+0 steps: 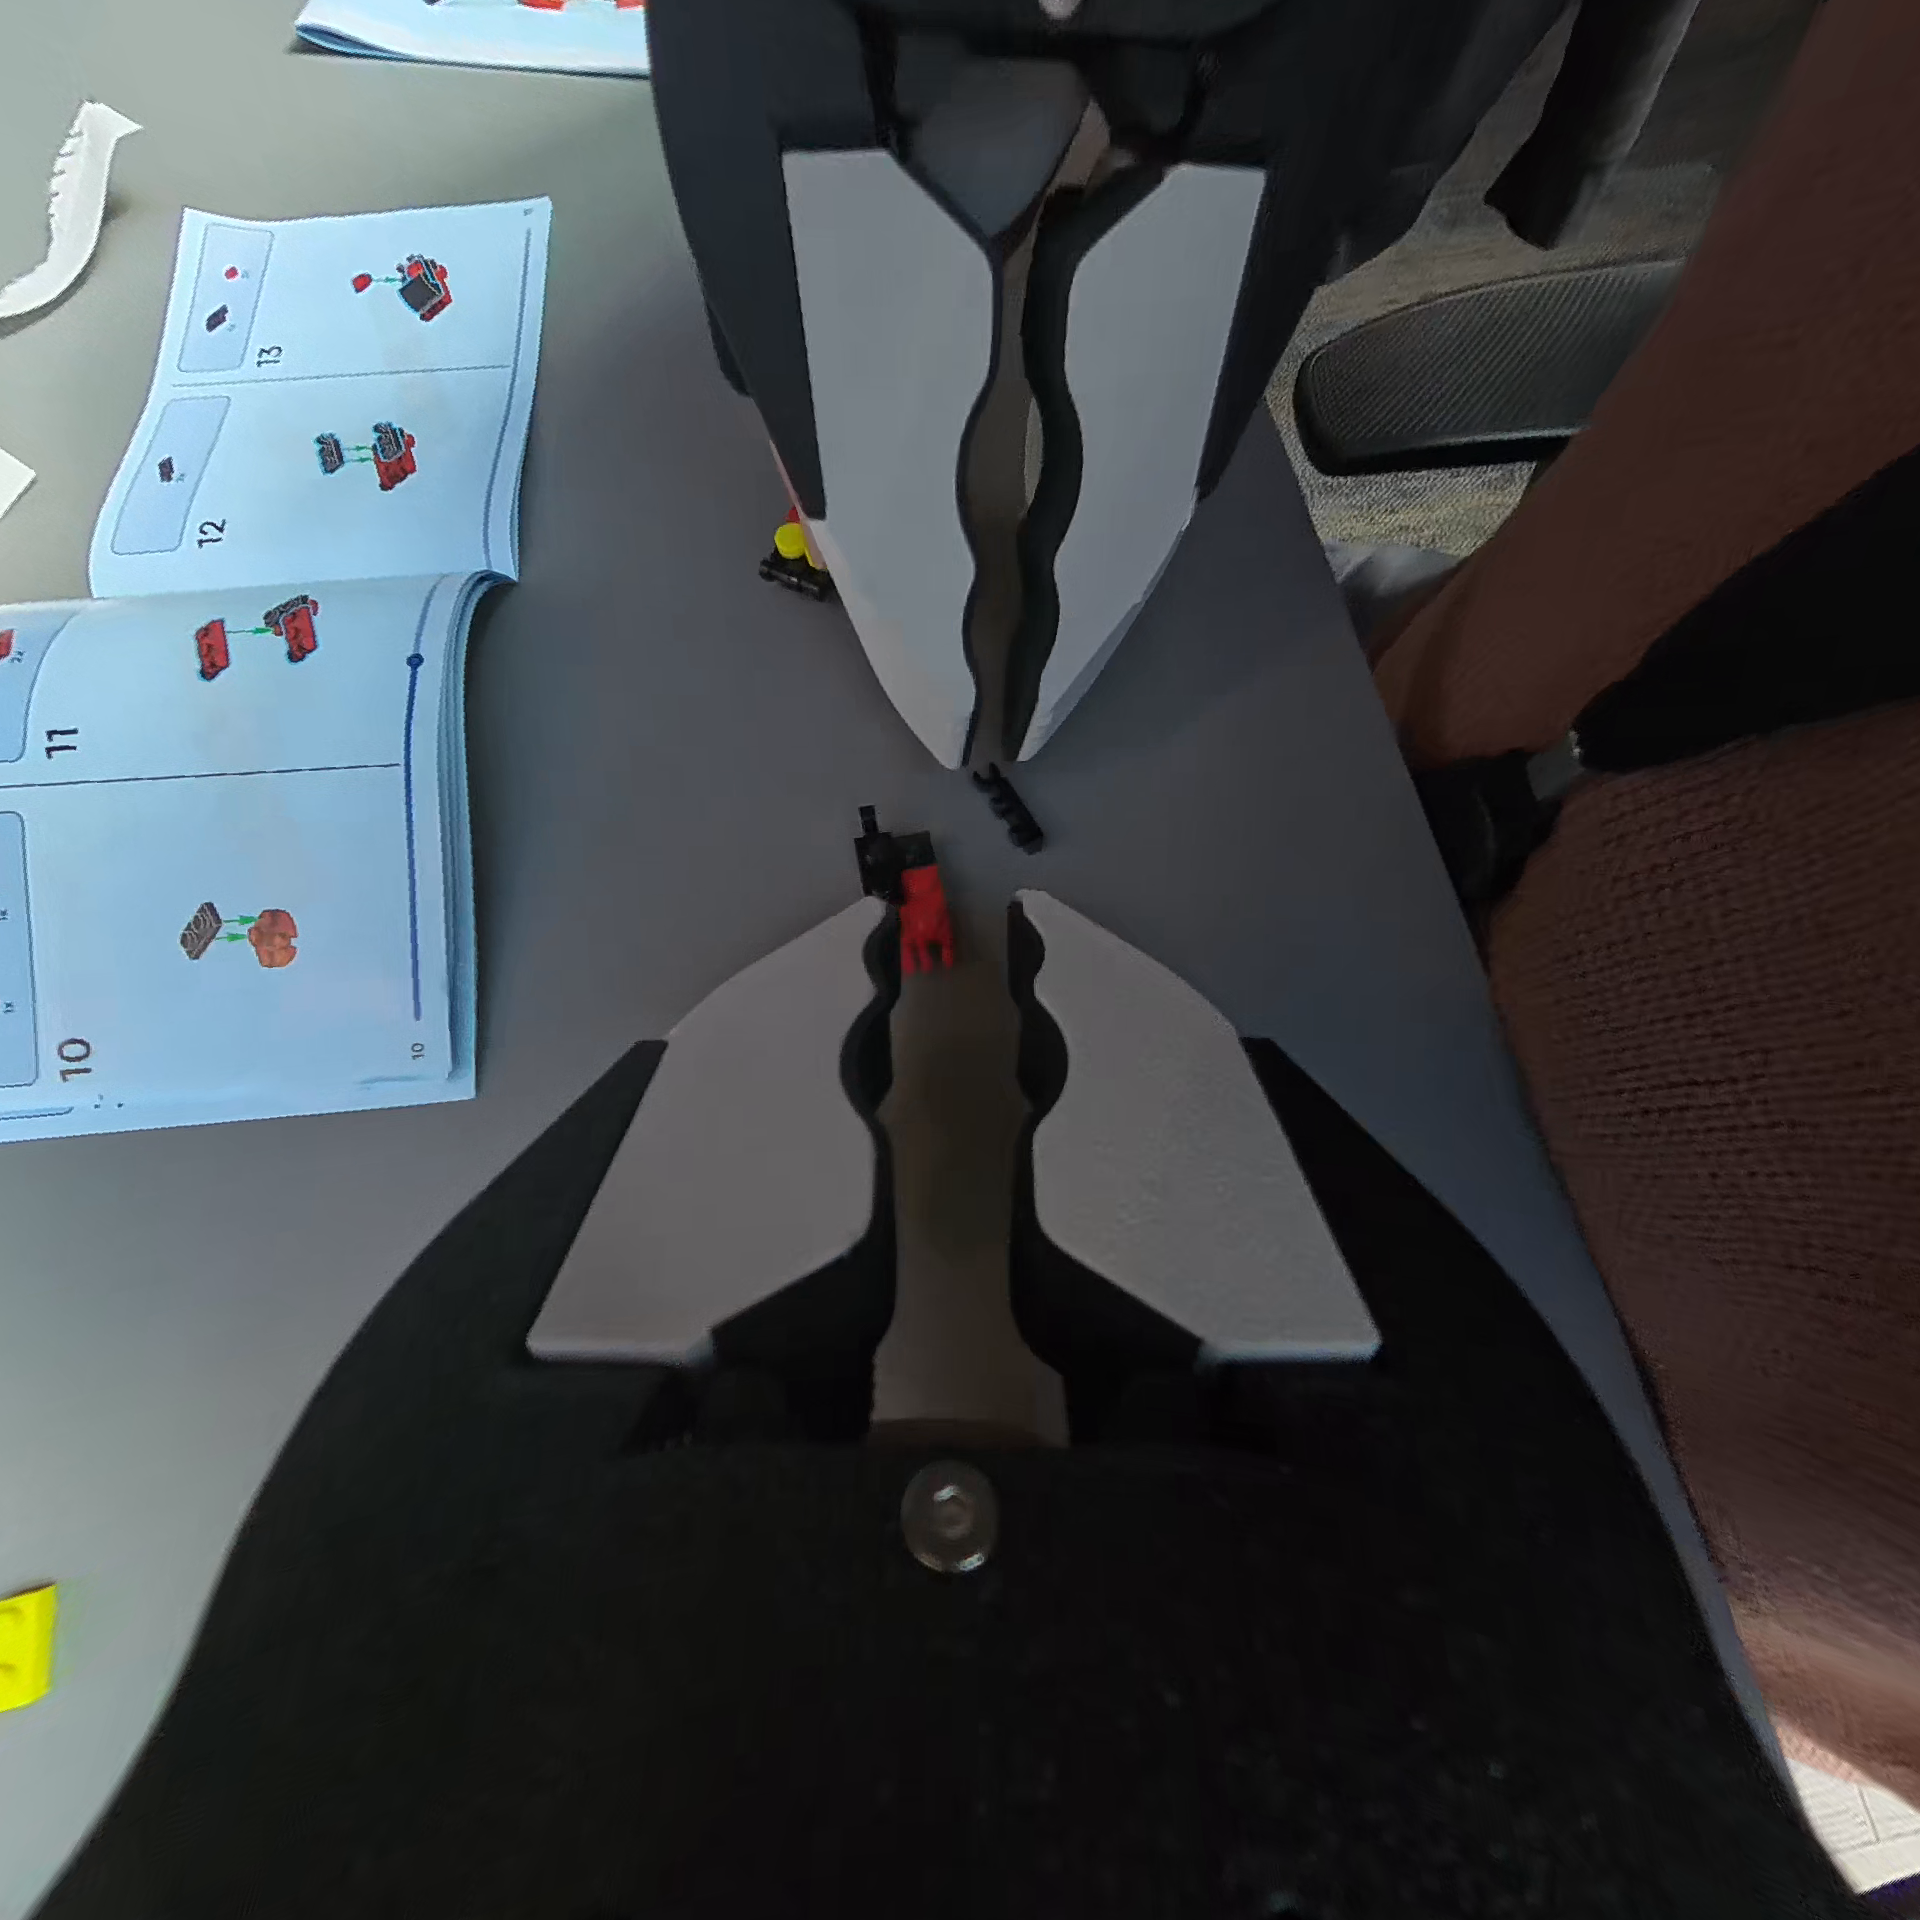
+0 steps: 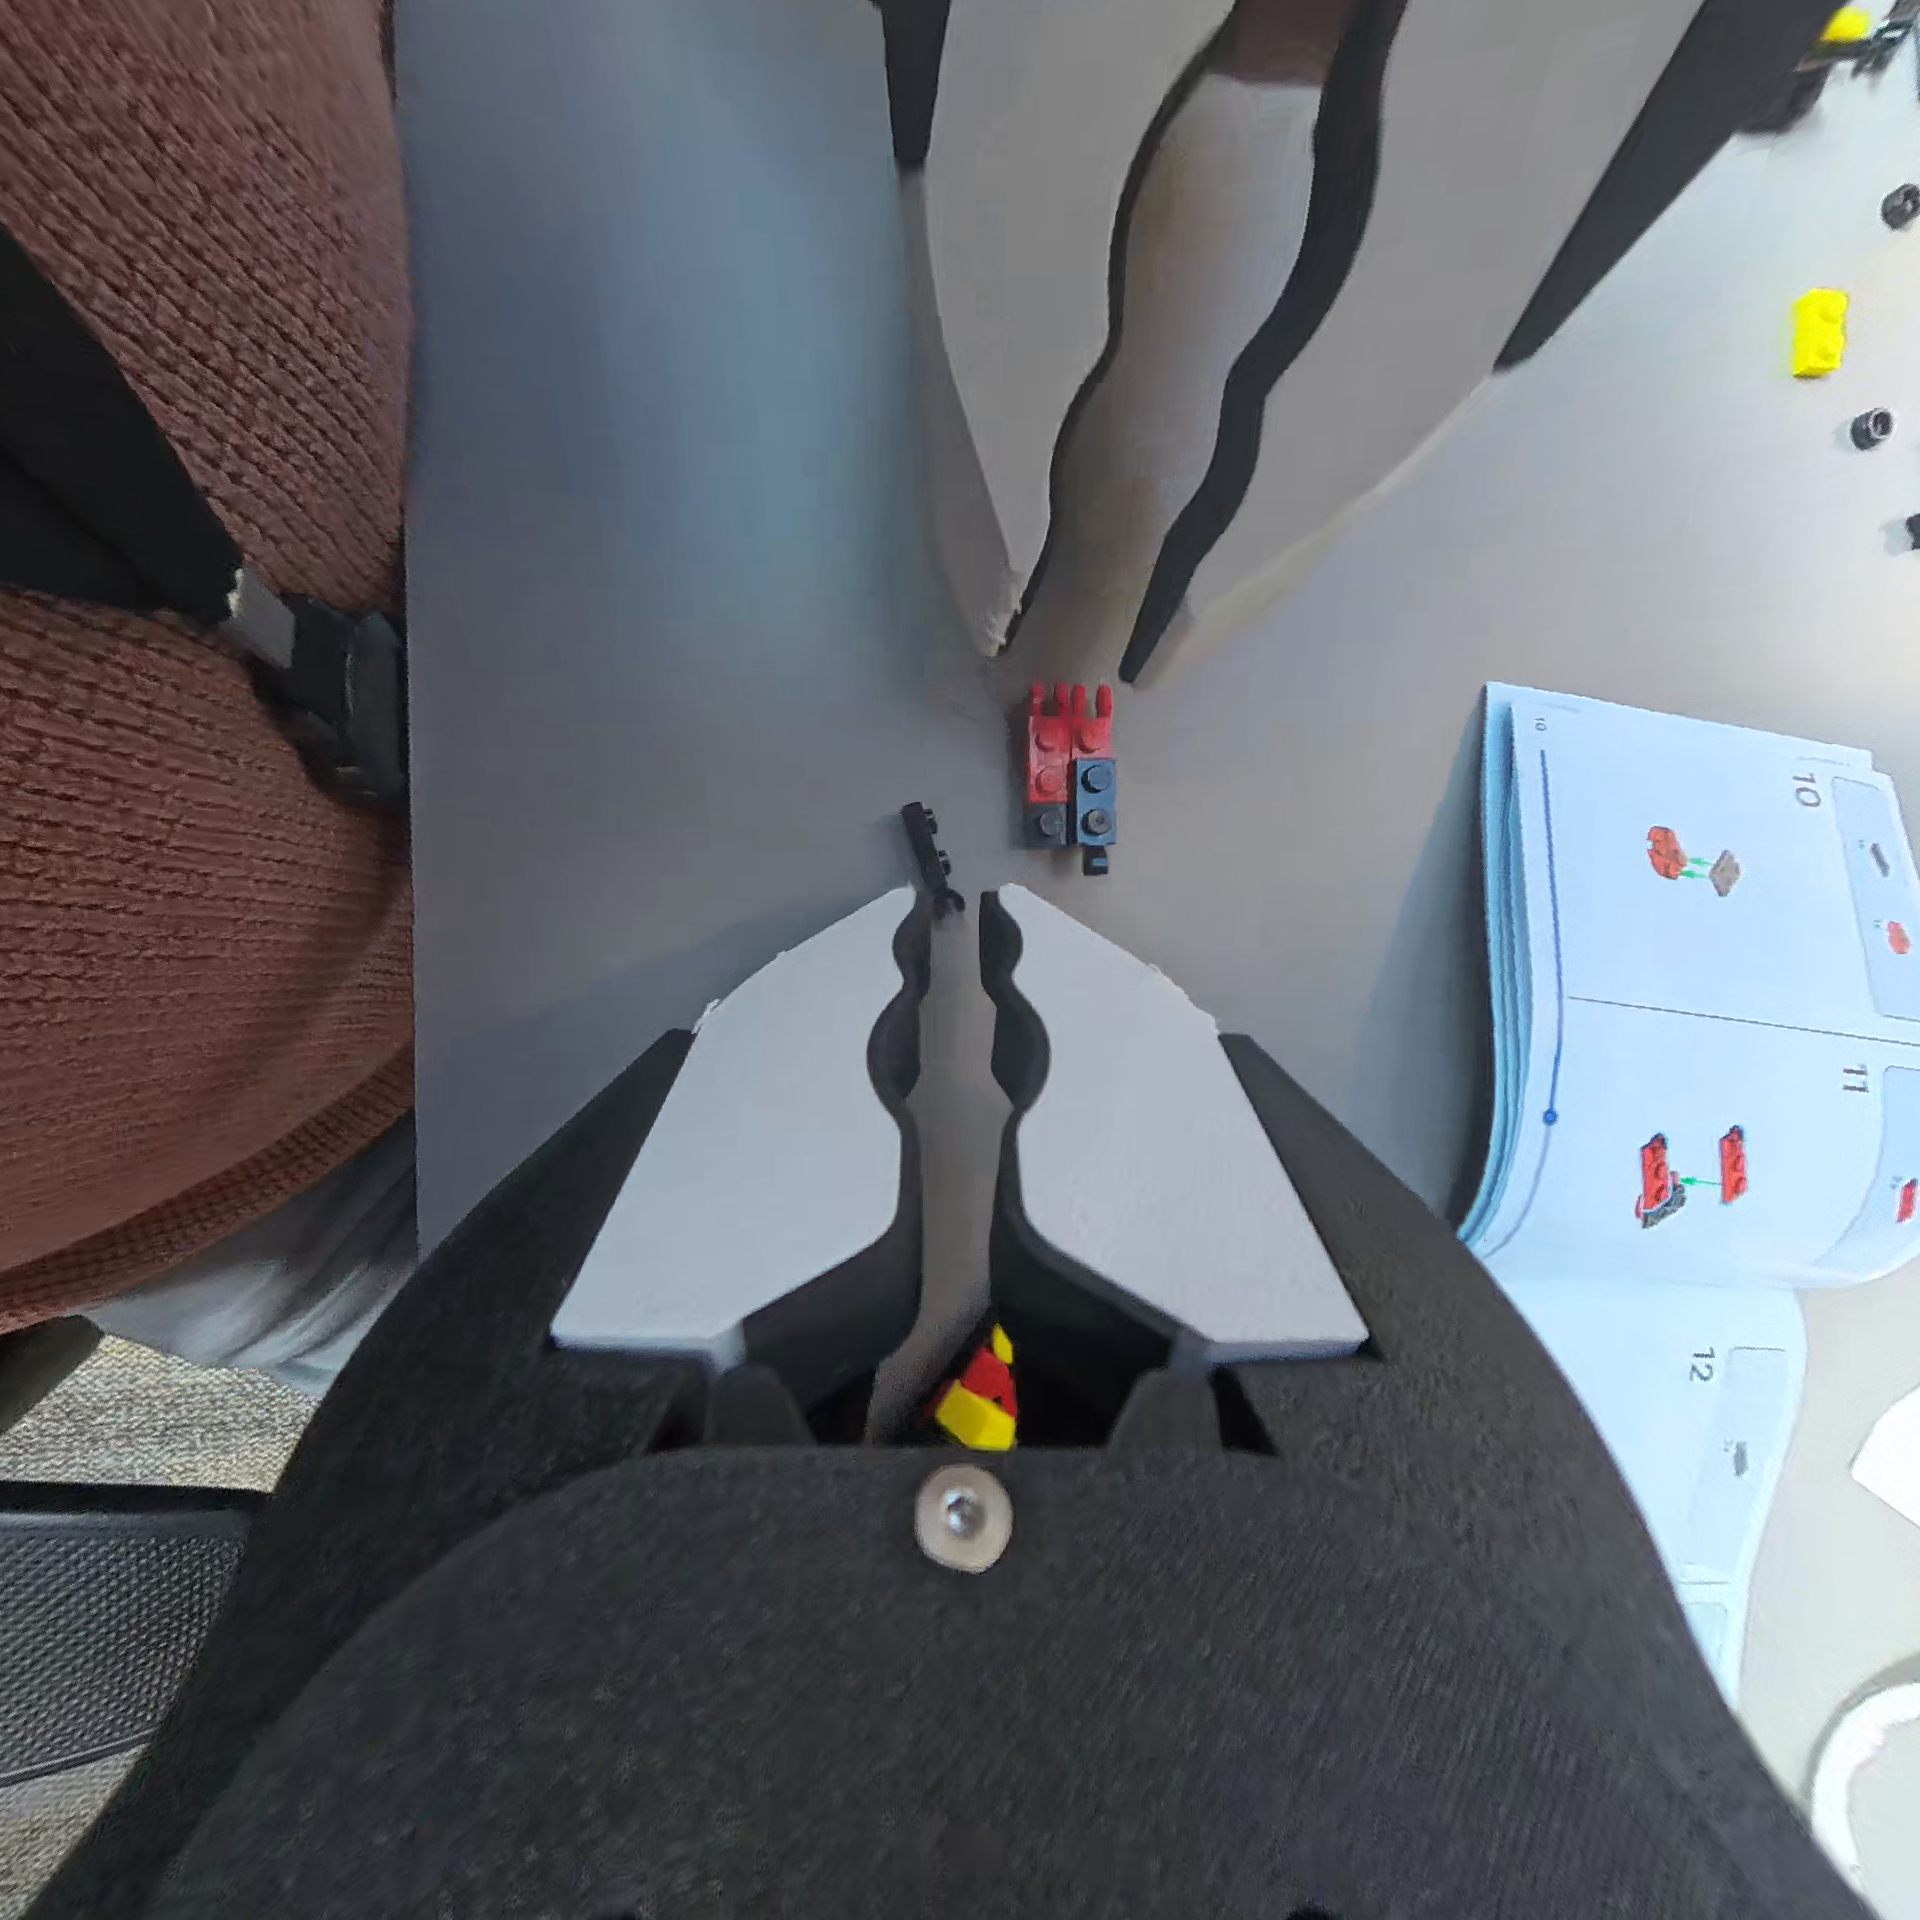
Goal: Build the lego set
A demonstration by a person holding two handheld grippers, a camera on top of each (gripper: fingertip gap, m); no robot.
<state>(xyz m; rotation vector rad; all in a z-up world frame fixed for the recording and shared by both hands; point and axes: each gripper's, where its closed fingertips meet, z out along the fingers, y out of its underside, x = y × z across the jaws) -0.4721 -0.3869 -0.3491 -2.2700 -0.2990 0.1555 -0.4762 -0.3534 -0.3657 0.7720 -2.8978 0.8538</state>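
A small red and black lego assembly point(image 1: 912, 896) point(image 2: 1070, 774) lies on the grey table point(image 1: 644, 727). My left gripper point(image 1: 948, 904) is open, and the assembly's red end sits between its tips, close to the left finger. In the right wrist view the left gripper point(image 2: 1065, 660) comes in from the top. A thin black plate piece point(image 1: 1008, 810) point(image 2: 928, 847) lies beside the assembly. My right gripper point(image 2: 951, 896) is narrowly open, with that piece's clip end between its tips. In the left wrist view the right gripper point(image 1: 992, 761) points down from the top.
An open instruction booklet point(image 1: 260, 831) point(image 2: 1683, 987) lies beside the work spot. A yellow, black and red sub-assembly point(image 1: 795, 556) point(image 2: 977, 1392) sits under the right gripper. A yellow brick point(image 2: 1818, 332) and small black round parts point(image 2: 1875, 426) lie beyond. A person's brown sleeve point(image 1: 1714, 1039) is at the table edge. The tips of one gripper are about 4 centimetres away from the tips of the other. From either gripper's tips it is about 20 centimetres to the yellow brick point(image 2: 1818, 332).
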